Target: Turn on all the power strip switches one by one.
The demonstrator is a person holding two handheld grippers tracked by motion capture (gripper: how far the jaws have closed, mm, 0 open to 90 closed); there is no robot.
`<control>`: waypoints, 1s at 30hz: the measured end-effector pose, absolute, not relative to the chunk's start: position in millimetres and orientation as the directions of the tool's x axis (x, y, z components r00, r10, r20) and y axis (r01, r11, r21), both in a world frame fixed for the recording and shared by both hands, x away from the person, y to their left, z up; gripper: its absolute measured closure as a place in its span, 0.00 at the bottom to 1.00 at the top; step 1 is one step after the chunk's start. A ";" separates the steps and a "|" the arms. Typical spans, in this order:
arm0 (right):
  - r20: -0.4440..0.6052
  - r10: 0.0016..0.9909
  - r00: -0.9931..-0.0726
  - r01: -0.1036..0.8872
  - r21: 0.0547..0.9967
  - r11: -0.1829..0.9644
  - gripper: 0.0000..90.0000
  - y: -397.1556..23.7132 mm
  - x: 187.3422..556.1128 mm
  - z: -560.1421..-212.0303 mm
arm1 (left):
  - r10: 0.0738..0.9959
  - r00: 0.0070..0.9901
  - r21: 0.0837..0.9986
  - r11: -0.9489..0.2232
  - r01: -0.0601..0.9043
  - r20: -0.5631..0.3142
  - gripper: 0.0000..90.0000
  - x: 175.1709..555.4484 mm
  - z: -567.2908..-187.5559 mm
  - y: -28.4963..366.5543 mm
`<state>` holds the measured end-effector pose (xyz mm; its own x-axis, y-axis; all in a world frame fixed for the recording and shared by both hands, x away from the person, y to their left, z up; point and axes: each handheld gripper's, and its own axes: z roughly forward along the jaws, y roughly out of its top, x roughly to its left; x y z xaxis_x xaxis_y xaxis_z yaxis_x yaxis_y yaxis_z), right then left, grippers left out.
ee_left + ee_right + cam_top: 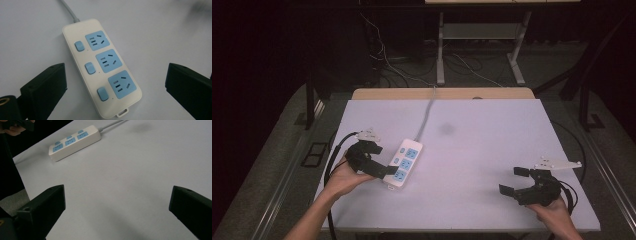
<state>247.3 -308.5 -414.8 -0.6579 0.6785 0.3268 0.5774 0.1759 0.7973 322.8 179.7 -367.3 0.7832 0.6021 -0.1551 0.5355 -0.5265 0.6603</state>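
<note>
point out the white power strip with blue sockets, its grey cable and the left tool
white power strip with blue sockets (109, 61), left gripper view, middle blue socket
grey cable (426, 114), high view, mid-length on the table
left tool (382, 161), high view, between its jaws

The high view looks forward and down from above the person's side, taking in the whole white table (492, 150), the floor around it and a desk frame (477, 45) beyond the far edge. The left gripper view sits low and close over the power strip (102, 67), looking down its length between its own two black jaws, with the cord (68, 8) leaving at the top. The right gripper view looks across the bare table from well apart, toward the person's left, its jaws at the bottom corners. All three views share the power strip (404, 162) (75, 142) and the tabletop around it.
</note>
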 end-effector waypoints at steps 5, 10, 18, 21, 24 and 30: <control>0.323 0.678 -0.660 0.577 0.796 0.183 0.01 -307.5 247.6 -415.5 | 0.591 0.791 0.639 -0.550 0.538 -0.158 0.10 327.4 -369.7 179.8; 0.324 0.680 -0.658 0.578 0.796 0.181 0.01 -308.1 248.0 -415.8 | 0.578 0.799 0.633 -0.559 0.536 -0.166 0.24 328.5 -370.2 179.6; 0.322 0.681 -0.658 0.577 0.796 0.182 0.01 -308.3 248.0 -415.9 | 0.579 0.799 0.633 -0.559 0.536 -0.165 0.58 329.8 -371.1 181.3; 0.322 0.681 -0.658 0.577 0.796 0.182 0.01 -308.2 248.1 -416.0 | 0.573 0.801 0.623 -0.565 0.540 -0.174 0.70 330.5 -372.4 182.0; 0.320 0.680 -0.659 0.577 0.796 0.184 0.01 -308.1 248.1 -416.1 | 0.573 0.800 0.617 -0.570 0.543 -0.176 0.85 331.9 -373.7 182.9; 0.320 0.680 -0.659 0.576 0.796 0.183 0.01 -308.2 248.0 -416.1 | 0.574 0.797 0.594 -0.581 0.556 -0.185 0.99 333.0 -377.5 181.9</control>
<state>248.0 -308.2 -416.1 -0.6593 0.6802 0.3205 0.5763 0.1833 0.7964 333.0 181.9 -377.5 0.7975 0.5742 -0.1852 0.5563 -0.5810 0.5941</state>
